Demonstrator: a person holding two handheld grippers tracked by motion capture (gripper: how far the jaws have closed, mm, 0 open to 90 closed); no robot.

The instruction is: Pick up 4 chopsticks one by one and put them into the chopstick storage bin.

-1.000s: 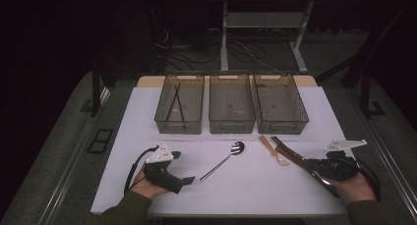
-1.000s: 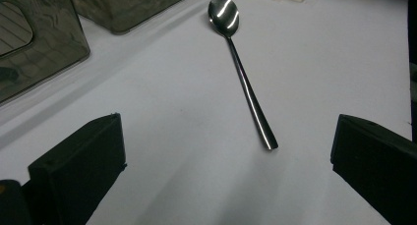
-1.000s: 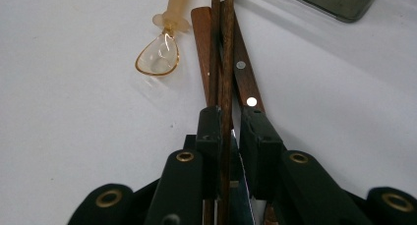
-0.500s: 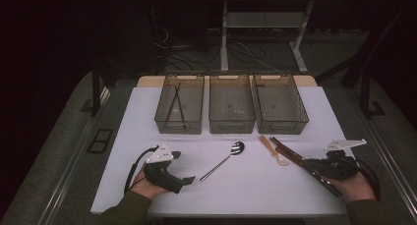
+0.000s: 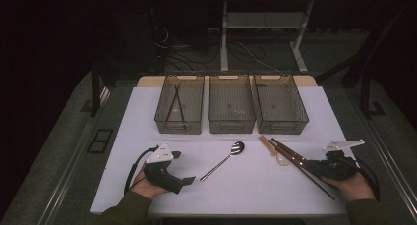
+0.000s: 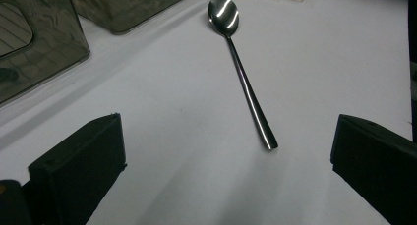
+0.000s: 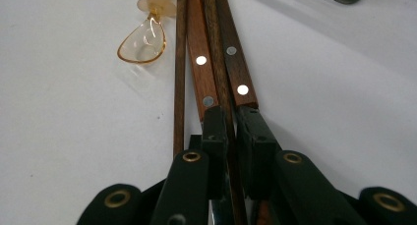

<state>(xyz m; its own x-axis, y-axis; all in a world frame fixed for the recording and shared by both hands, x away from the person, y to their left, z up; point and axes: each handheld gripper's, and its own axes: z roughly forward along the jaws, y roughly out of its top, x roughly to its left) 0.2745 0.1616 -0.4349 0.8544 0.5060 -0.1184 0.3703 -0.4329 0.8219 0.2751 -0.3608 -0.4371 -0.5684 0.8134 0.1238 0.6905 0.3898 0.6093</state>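
While clamping the dark chopstick (image 7: pixel 215 28) in the jaws of the right gripper (image 7: pixel 231 117), lift straight up, clear of the wooden handles (image 7: pixel 199 43). Leave the left gripper (image 6: pixel 227 122), jaws apart, by the spoon (image 6: pixel 223 14).

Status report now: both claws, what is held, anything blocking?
Left claw open, resting near spoon. Right claw shut on a dark chopstick between two wooden-handled utensils. Small clear spoon lies beside them.

right tool (image 5: pixel 307 164): closed on dark chopsticks (image 5: pixel 290 157) | left tool (image 5: pixel 189 179): resting near spoon (image 5: pixel 223 160) (apart) | table (image 5: pixel 246 185): white
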